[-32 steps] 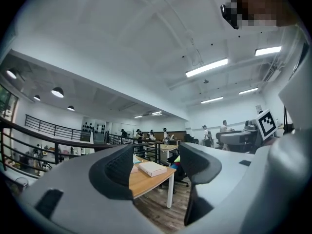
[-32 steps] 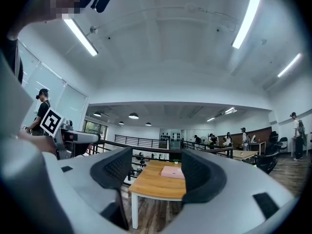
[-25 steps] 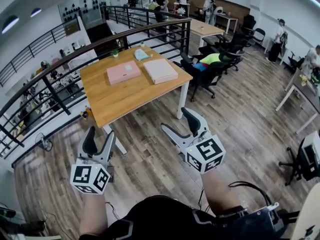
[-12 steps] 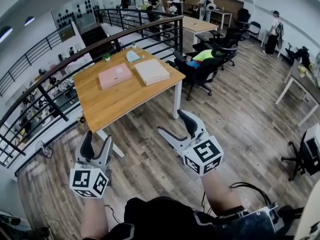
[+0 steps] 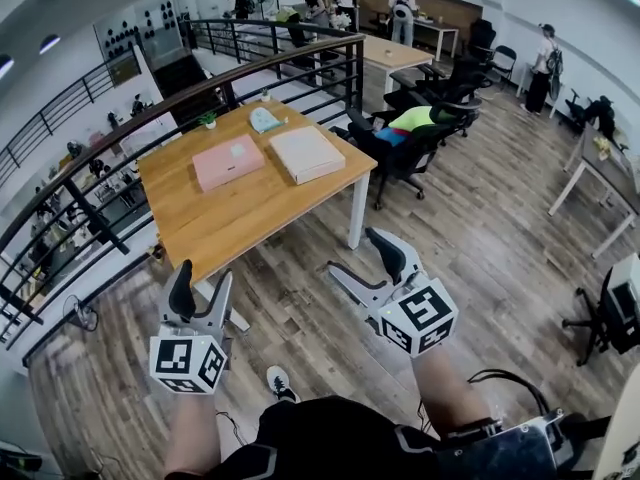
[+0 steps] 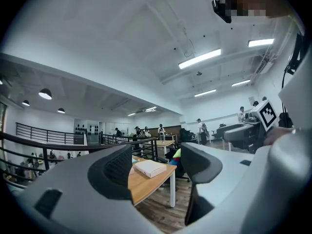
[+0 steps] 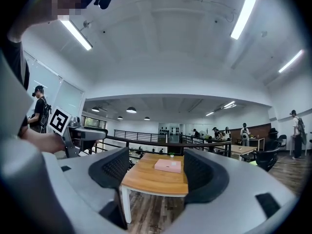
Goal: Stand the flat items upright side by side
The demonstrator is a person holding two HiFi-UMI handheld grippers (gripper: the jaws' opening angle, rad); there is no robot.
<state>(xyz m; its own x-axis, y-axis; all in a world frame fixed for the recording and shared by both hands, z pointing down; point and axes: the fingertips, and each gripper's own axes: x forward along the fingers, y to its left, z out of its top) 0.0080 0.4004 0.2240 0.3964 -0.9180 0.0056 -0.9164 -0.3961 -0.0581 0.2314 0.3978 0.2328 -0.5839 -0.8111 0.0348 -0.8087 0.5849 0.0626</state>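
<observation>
Open floor [image 5: 300,308] separates edge of table [image 5: 225,223] from left gripper [image 5: 206,272] and right gripper [image 5: 353,252], jaws spread.

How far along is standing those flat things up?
Nothing is done: the pink item and cream item lie flat on the table. Nothing is in hand: the left tongs and right tongs are open, empty, short of the table. Both items remain to stand upright.

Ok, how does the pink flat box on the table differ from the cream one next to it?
The pink box is pale pink, the cream box off-white. In the head view the pink box lies to the left, the cream box to the right, nearer the chairs. Both lie flat on the wooden table, apart, neither upright.
</observation>
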